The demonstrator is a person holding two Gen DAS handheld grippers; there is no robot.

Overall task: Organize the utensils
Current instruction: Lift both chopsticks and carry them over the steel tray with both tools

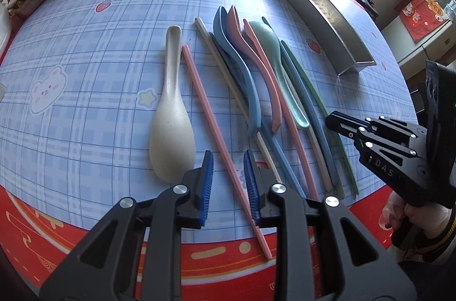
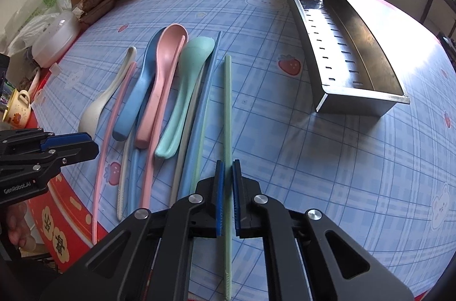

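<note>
Plaid counter (image 2: pixel 313 158) | right gripper (image 2: pixel 227 187) pinching green chopstick (image 2: pixel 228 101) near its end: light, stiff, slippery | left gripper (image 1: pixel 228 181) wide, astride pink chopstick (image 1: pixel 205 107)

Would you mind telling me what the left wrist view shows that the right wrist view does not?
Only the left wrist view shows the left tongs open, straddling a pink chopstick, and the white spoon's whole bowl. Only the right wrist view shows the right tongs nearly closed around a green chopstick, the tray's slotted inside with nothing in it, and a mug at the table's edge. Both show the row of spoons and chopsticks, the metal tray and the snack packets.
</note>
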